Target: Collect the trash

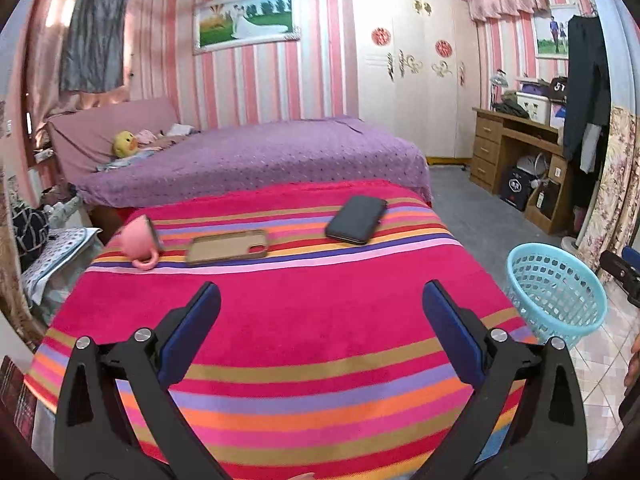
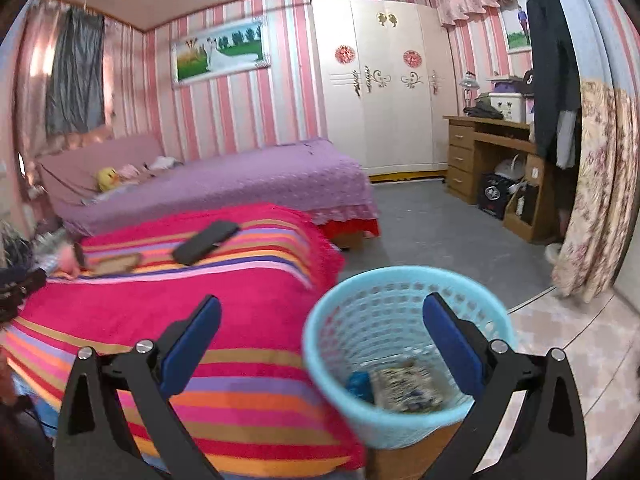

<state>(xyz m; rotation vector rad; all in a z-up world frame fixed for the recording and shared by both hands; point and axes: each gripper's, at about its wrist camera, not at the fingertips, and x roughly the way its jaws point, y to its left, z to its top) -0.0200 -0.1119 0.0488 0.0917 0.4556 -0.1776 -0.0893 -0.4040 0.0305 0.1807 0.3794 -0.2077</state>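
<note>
Right gripper (image 2: 322, 322) jaws gape wide, empty, its right finger over the basket (image 2: 404, 432); left gripper (image 1: 322, 308) likewise wide, trash (image 2: 408, 390) already binned.

A phone (image 1: 356, 219) lies on the striped table cover (image 1: 280, 320), w/ a phone case (image 1: 228, 246) to its left and a tipped mug (image 1: 138, 242) farther left. A basket (image 2: 408, 356) sits right of the table, holding a packet (image 2: 408, 390). Bed (image 1: 260, 156) behind.
</note>
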